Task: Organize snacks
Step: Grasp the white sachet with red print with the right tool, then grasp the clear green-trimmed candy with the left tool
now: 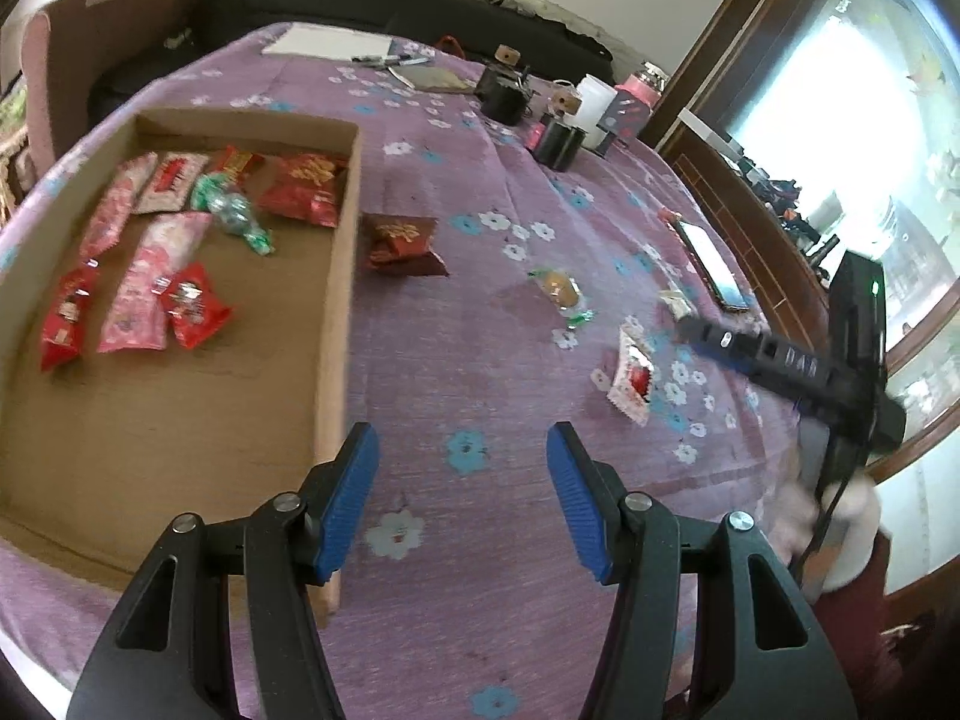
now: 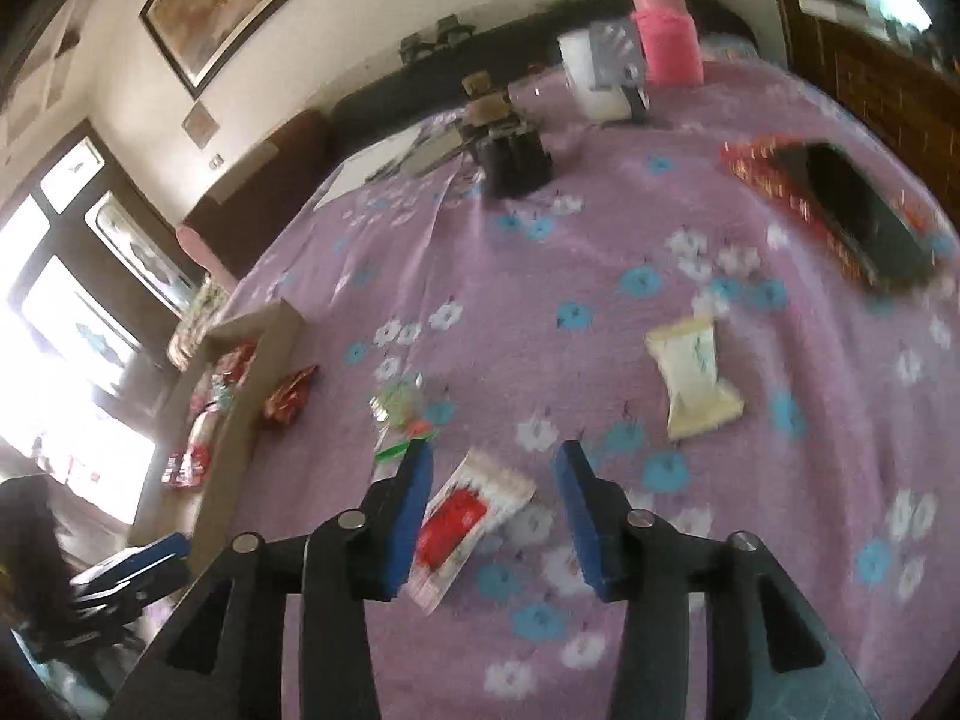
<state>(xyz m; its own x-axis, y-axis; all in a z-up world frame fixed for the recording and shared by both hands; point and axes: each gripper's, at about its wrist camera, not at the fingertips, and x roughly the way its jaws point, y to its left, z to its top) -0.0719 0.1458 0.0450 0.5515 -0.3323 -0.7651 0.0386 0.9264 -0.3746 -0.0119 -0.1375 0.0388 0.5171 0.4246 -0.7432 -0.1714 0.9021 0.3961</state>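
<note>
Left gripper [image 1: 462, 498]: wide open, empty, above cloth [image 1: 480, 360] beside box's right wall.
Right gripper [image 2: 492, 516]: wide open, astride red-white packet [image 2: 462, 531], not gripping.
Writing: "DAB" on right gripper's body, seen from the left wrist.
Box [image 1: 336, 324]: cardboard, holding red and pink snacks [image 1: 180, 240].
Loose snacks: red pouch [image 1: 399, 243] beside box; cream packet [image 2: 696, 375] near phone [image 2: 864, 216].

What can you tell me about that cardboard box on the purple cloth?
The cardboard box is a shallow, open-topped brown tray with low walls, lying flat on the flowered purple cloth. Its far half holds several red and pink snack packets plus a green-wrapped candy; the near half is bare. A dark red packet lies just outside its right wall.
</note>
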